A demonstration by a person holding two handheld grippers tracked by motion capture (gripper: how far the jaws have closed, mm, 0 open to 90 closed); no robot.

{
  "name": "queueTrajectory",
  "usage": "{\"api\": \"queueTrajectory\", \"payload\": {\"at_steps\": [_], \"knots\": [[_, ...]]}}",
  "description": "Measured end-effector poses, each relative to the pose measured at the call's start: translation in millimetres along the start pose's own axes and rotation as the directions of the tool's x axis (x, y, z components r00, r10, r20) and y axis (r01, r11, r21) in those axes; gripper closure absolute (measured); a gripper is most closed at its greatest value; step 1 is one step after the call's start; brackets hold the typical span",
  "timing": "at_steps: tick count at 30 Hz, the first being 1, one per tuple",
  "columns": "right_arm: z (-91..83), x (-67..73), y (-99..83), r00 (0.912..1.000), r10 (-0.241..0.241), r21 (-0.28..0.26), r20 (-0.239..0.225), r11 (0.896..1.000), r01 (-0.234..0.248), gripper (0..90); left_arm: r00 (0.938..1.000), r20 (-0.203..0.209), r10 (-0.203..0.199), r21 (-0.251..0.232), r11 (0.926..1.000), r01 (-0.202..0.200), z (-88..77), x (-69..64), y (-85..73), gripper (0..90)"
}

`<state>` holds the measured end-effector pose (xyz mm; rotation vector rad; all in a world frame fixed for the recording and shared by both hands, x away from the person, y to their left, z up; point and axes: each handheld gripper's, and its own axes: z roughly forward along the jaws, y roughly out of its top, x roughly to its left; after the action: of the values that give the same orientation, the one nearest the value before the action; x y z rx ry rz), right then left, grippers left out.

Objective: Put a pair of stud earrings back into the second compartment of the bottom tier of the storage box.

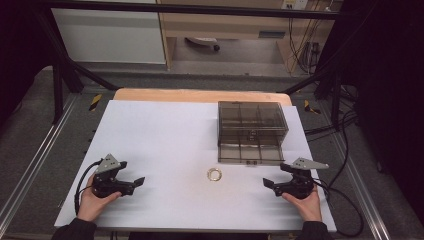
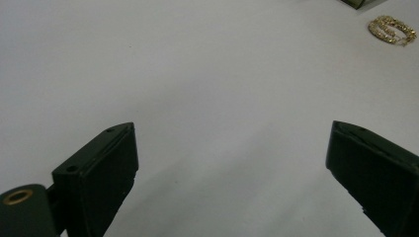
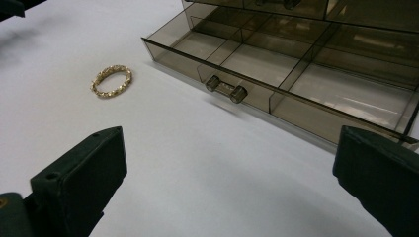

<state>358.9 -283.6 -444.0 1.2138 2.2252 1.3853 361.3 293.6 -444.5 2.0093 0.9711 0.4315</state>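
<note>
Left gripper: black two-jaw tool held in the person's left hand at the near left of the table; jaws spread wide, nothing between them.
Right gripper: matching black tool in the right hand at the near right; jaws spread wide, holding nothing, pointing toward the table's middle.
Ring: small gold ornamented hoop lying flat on the white sheet, between the two grippers, apart from both, just in front of the drawer.
Organiser: smoky transparent plastic box at the far right of the sheet; its lower drawer is pulled out, divided into compartments, with a clear bar handle.
Surface: white sheet over a wooden tabletop.
Obstructions: bare sheet lies between each gripper and the ring.
</note>
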Motion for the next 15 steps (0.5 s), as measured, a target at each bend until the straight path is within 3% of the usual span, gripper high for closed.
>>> {"api": "queueTrajectory", "payload": {"at_steps": [15], "knots": [[12.1,17.3,8.1,0.9999,-0.013,0.028,-0.006,1.0,0.013,2.9,0.9999,-0.013,-0.008,-0.001,1.0,0.008,-4.5,1.2,-2.0,5.0]]}}
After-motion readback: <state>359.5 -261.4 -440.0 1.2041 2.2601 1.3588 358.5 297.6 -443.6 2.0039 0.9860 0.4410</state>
